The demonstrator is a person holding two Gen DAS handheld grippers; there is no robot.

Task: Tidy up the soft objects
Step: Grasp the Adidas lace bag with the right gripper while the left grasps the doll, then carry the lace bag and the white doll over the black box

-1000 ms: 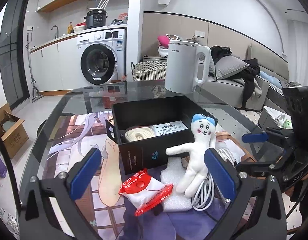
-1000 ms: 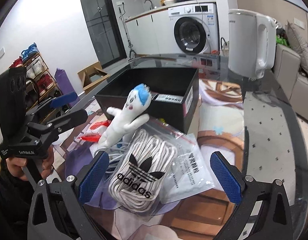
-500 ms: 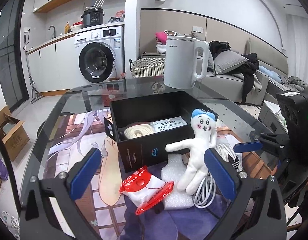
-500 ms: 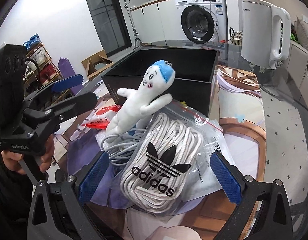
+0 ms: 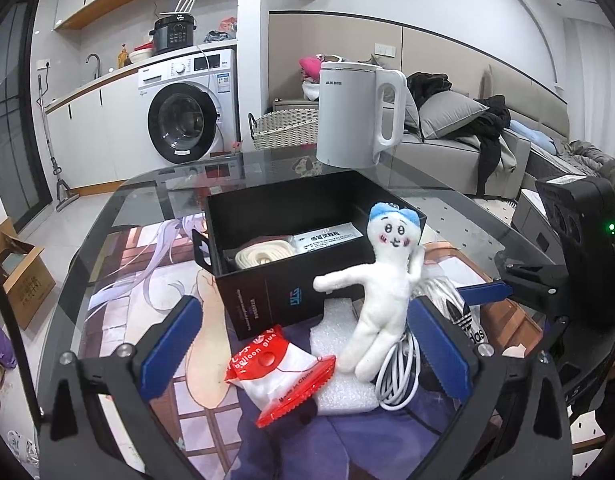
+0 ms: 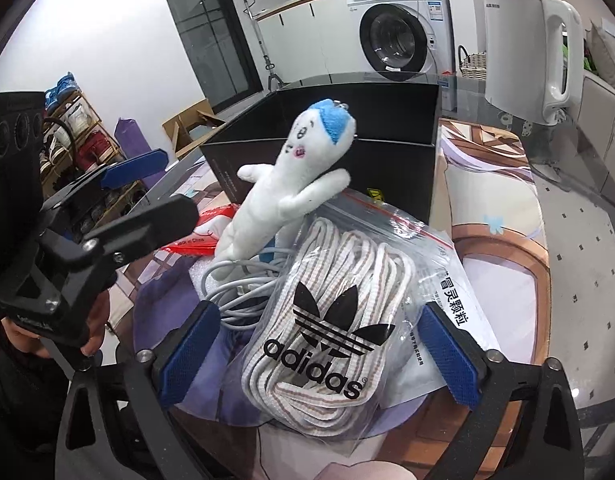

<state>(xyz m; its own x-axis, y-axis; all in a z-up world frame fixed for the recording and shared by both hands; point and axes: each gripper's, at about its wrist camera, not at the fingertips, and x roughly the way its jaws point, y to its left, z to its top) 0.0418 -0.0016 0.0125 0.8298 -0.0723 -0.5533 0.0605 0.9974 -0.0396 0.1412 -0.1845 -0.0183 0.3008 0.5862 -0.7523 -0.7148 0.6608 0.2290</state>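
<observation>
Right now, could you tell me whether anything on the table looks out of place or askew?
Yes. The white plush doll stands tilted, propped against the black box over a tangled white cable rather than lying inside. The bag of laces lies loose atop the pile, between the right gripper's open jaws.

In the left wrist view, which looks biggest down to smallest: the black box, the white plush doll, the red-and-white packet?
1. Black open box
2. White plush doll with blue hair
3. Red-and-white balloon glue packet, though it lies nearest the camera

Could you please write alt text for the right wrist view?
Open right tongs straddle a clear bag of white adidas laces without pressing it. A white plush doll with blue hair leans against an open black box.
</observation>
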